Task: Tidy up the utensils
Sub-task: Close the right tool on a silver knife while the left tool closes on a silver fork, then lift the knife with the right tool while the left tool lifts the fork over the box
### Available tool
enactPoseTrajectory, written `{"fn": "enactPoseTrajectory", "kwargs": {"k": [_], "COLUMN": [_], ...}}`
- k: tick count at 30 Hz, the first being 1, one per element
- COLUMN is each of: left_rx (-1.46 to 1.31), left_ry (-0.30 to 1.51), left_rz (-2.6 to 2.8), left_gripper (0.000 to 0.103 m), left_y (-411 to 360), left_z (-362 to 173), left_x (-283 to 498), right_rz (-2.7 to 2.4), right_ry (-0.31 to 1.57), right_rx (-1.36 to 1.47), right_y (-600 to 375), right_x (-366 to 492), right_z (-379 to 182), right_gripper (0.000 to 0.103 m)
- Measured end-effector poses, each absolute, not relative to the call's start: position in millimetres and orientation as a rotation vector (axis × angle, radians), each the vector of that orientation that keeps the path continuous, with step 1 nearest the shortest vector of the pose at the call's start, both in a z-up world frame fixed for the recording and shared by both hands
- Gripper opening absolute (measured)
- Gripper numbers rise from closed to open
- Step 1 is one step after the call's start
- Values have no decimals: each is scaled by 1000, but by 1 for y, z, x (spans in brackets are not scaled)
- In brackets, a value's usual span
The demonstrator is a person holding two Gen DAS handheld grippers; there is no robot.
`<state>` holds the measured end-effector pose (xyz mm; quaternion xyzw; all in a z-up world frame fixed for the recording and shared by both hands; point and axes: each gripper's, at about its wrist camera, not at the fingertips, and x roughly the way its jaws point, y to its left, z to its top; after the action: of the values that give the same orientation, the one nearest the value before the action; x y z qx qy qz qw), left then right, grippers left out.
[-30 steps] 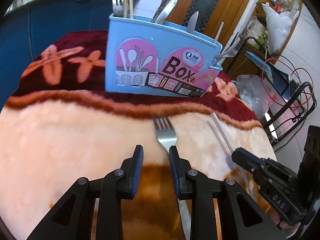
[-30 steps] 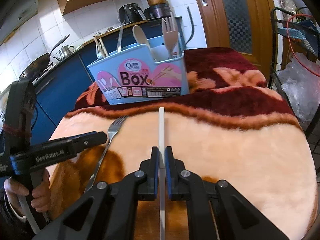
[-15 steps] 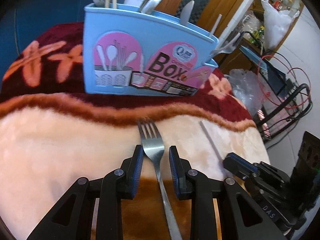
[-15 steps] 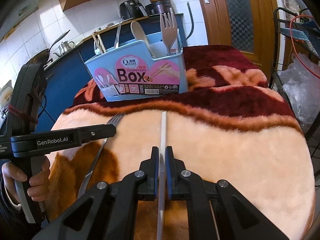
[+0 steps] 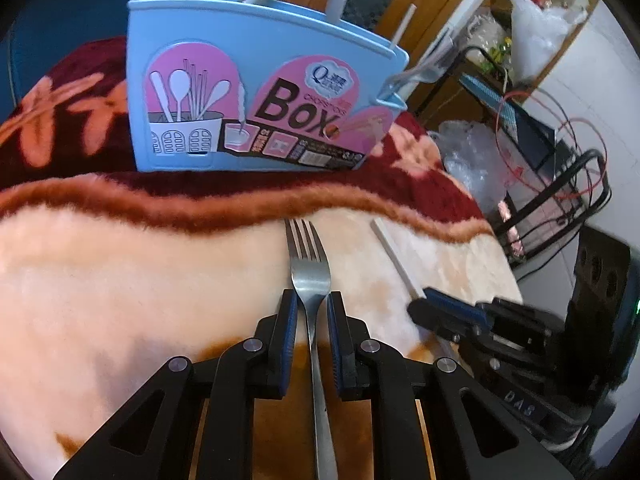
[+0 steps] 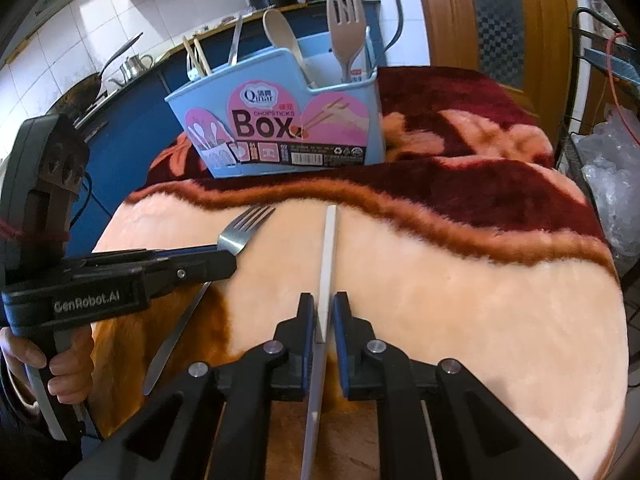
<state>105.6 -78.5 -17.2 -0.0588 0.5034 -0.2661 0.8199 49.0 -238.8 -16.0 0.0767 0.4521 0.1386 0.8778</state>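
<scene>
Both of my grippers are angled steeply down at the fuzzy blanket right now. The left gripper straddles the neck of the metal fork, which lies flat with its tines pointing toward the blue utensil box. Its jaws are closing, but there's a visible gap on each side of the fork, so no grip. In the right wrist view a hand is wrapped around the left gripper's handle. The right gripper has a white chopstick running between its fingers; the jaws are nearly together and easing open, and I can't tell if the pads touch it. The box stands upright beyond both, near the blanket's dark red part.
</scene>
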Motion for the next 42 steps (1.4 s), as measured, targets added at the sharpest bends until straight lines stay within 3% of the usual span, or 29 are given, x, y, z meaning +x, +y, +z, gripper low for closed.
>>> {"fn": "enactPoseTrajectory", "kwargs": {"k": [8,15,19,34,42], "left_rx": [8,-16,-92,-119,-101], "left_ry": [1069,1046,988,632,482], "left_rz": [-540,-525,-537,-478,-429], "left_gripper": [15,7,2,2,2], "left_y": [-94,-86,-71,-40,-35], "left_z": [-15,-14,-8,54,86], "left_x": [100,101,92,63,69], "right_rz": [318,301,307,349,361], "right_ry": [1011,1027,972,649,579], "right_rx": [141,125,197,246,301], "right_y": [-237,-235,-241,-240,-244], "right_x": [62,64,54,20,26], "right_z": [-15,-12,-11,33,37], "right_gripper": [13,9,8,8,8]}}
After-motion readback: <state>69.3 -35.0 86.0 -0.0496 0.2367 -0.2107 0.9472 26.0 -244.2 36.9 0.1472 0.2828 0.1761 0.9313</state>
